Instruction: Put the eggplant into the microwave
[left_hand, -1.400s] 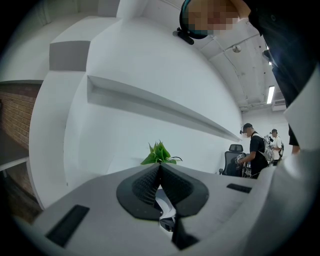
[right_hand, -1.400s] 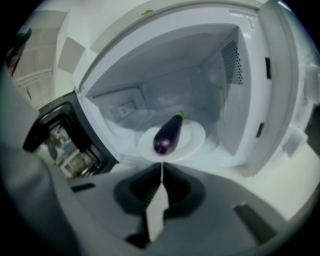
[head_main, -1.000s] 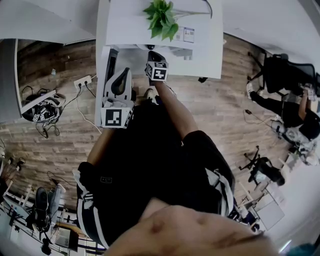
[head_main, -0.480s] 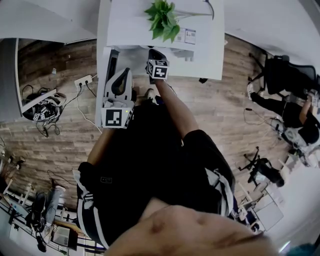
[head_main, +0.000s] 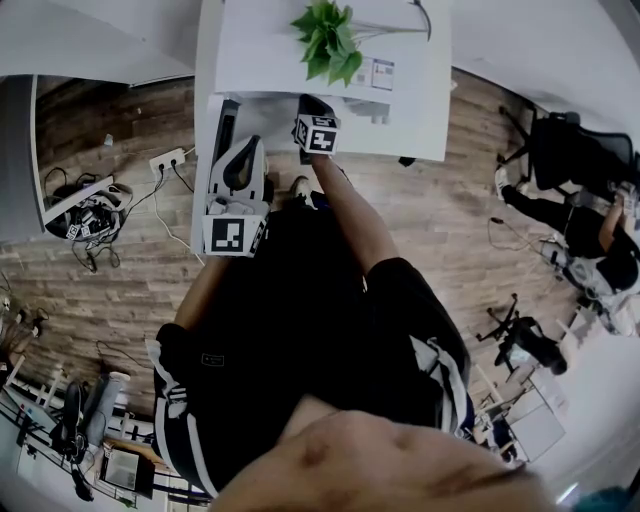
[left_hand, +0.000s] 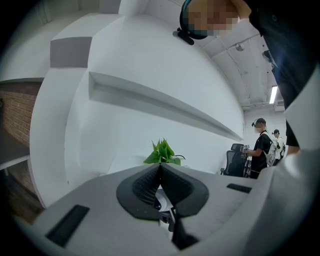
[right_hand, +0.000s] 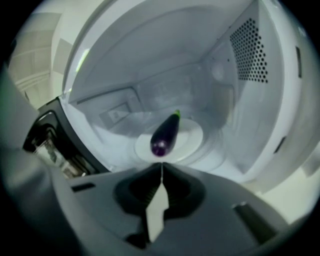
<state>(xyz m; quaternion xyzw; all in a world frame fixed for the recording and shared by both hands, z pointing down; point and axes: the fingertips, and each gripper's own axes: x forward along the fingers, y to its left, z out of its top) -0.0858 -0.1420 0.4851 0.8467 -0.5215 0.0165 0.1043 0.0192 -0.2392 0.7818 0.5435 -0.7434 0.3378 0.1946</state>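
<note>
A dark purple eggplant (right_hand: 165, 134) with a green stem lies on the white turntable plate (right_hand: 194, 139) inside the open microwave (right_hand: 245, 90). My right gripper (right_hand: 161, 166) is shut and empty, just in front of the opening and a short way from the eggplant's near end. In the head view the right gripper (head_main: 316, 128) reaches forward under the white counter (head_main: 400, 100). Beside it, nearer my body, the left gripper (head_main: 238, 155) is held up. Its jaws are shut on nothing in the left gripper view (left_hand: 160, 167), facing a white wall.
The microwave's dark door (right_hand: 47, 135) stands open at the left. A green potted plant (head_main: 325, 40) sits on the counter top. Cables and a power strip (head_main: 160, 162) lie on the wooden floor at left. People and an office chair (head_main: 575, 145) are at the right.
The right gripper has edged slightly forward, away from my body. The left gripper has hardly moved.
</note>
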